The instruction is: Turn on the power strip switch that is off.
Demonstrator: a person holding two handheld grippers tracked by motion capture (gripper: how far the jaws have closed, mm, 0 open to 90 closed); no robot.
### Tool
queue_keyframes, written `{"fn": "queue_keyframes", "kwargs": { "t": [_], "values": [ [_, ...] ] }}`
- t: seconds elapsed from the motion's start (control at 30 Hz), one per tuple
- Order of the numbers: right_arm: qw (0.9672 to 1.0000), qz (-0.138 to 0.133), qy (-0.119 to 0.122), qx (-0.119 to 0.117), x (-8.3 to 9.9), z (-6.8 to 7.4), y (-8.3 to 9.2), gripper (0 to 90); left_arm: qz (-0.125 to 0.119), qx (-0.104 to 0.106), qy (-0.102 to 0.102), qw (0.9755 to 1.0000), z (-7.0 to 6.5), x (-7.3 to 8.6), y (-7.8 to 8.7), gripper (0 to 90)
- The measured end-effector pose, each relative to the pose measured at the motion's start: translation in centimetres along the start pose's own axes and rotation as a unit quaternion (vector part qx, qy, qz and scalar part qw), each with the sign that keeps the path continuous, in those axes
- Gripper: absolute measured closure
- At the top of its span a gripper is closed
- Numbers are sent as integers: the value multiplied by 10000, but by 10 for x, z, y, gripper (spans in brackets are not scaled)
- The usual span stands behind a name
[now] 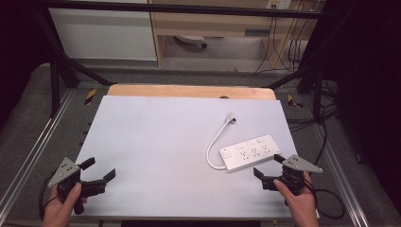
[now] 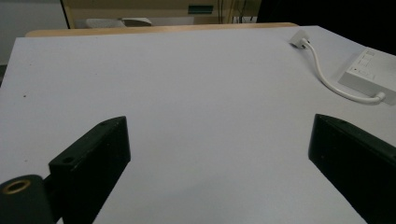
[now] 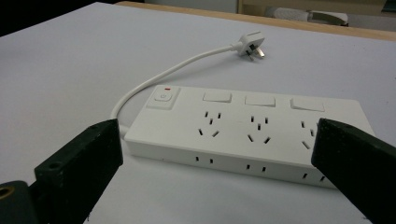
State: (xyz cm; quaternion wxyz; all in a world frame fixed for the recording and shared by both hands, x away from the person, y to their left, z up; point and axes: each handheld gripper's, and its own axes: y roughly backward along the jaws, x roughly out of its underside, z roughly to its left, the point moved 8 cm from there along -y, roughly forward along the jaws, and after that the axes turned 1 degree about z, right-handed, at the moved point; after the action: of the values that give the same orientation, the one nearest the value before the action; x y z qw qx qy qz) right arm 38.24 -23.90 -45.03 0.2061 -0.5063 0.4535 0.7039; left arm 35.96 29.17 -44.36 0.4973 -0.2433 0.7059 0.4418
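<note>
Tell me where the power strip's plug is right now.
The plug lies on the white table in the high view, right of centre toward the far edge, beyond the power strip, which sits just ahead of the right gripper.

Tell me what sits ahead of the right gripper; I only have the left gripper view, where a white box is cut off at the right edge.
Observer: It is a white power strip lying flat on the table, just ahead of the open right gripper.
Operator: How many socket groups does it have?
Observer: Three groups in a row, plus a main switch with a red mark at the cable end.
Operator: Is its plug connected to anything?
Observer: No, the plug lies loose on the table, prongs bare.
Operator: Is the right gripper touching the strip?
Observer: Not that I can see; its jaws stand wide apart, short of it.
</note>
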Motion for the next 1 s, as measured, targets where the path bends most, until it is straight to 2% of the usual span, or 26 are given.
{"fn": "queue_keyframes", "kwargs": {
  "t": [0.13, 0.53, 1.0],
  "values": [
    [10000, 64, -52, 6, -2, 0, -3, 25, -1, 1, -3, 10000, 0, 0, 0, 57],
    [9998, 214, -8, 51, -5, -6, -13, 25, 22, 8, -22, 10000, -1, 0, -1, 57],
    [9996, 155, -212, 114, -17, -15, -24, 23, 12, 23, -32, 10000, -2, 0, -1, 57]
  ]
}}
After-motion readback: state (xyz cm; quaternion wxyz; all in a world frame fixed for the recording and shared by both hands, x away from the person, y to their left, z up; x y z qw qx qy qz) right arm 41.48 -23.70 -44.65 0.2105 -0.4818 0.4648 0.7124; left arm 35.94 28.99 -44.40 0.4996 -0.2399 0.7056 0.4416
